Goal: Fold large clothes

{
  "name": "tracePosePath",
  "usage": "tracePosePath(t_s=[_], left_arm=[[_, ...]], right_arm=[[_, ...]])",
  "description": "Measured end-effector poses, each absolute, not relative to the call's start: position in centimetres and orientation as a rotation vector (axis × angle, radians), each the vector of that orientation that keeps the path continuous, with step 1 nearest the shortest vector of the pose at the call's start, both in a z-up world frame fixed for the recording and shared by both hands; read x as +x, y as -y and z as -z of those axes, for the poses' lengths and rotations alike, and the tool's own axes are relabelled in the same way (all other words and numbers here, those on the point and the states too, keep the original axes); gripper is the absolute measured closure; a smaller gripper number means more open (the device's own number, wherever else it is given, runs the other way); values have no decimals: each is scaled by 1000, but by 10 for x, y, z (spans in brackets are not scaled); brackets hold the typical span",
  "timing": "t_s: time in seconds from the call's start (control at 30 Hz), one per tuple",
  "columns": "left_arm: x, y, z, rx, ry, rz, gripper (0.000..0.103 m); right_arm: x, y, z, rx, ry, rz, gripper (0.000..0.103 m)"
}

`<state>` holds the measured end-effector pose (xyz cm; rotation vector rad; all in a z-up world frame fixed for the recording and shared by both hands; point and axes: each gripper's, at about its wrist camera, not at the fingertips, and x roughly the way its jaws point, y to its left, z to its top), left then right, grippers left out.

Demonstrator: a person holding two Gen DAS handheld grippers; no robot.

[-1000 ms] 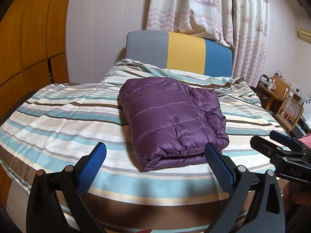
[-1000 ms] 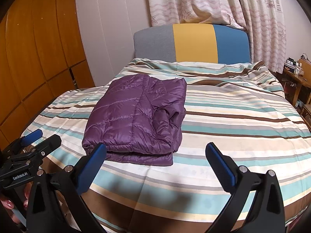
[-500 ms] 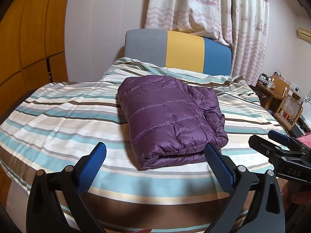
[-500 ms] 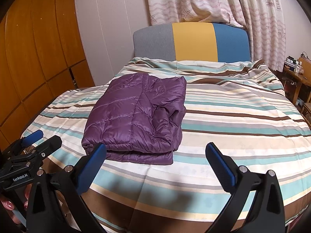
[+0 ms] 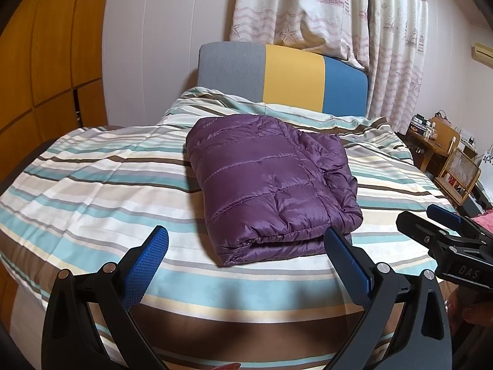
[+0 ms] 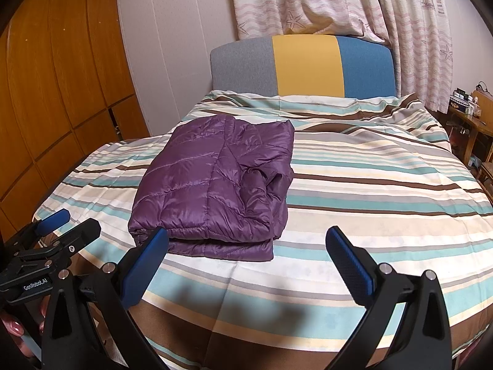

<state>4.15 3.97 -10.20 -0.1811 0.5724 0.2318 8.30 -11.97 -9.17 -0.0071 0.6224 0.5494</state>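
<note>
Hardly anything has shifted since the earlier frames: you have only eased both grippers a touch, and the purple puffer jacket (image 5: pixel 271 185) lies where it lay, folded into a thick block on the striped bedspread (image 5: pixel 92 185). Your left gripper (image 5: pixel 246 256) hangs above the near edge of the bed with its blue pads spread wide and nothing between them; the jacket sits just ahead of it, toward its right finger, whose tip overlaps the jacket's near corner in the left wrist view, though you cannot tell from this whether they touch. Your right gripper (image 6: pixel 246 256) is likewise released and empty, with the jacket (image 6: pixel 215 185) ahead and to its left, the folded hem just beyond its left pad. Each gripper shows at the edge of the other's view, so you are holding them side by side, near each other. Farther ahead of both stands the grey, yellow and blue headboard (image 6: pixel 305 64), with patterned curtains (image 6: pixel 308 0) above it
</note>
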Motion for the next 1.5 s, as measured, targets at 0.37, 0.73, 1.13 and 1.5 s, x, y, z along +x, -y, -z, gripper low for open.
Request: tracePosePath(t_s=[0.37, 0.73, 1.13, 1.5], left_arm=[[42, -46, 101, -215, -563, -216, 3], [41, -43, 102, -192, -569, -241, 3], [44, -39, 105, -167, -589, -237, 3], [58, -42, 117, -186, -656, -242, 3]], right_arm=[[83, 119, 93, -5, -627, -547, 2], [84, 119, 96, -3, -635, -544, 2], [86, 118, 99, -2, -648, -543, 2], [97, 117, 109, 9, -684, -535, 2]])
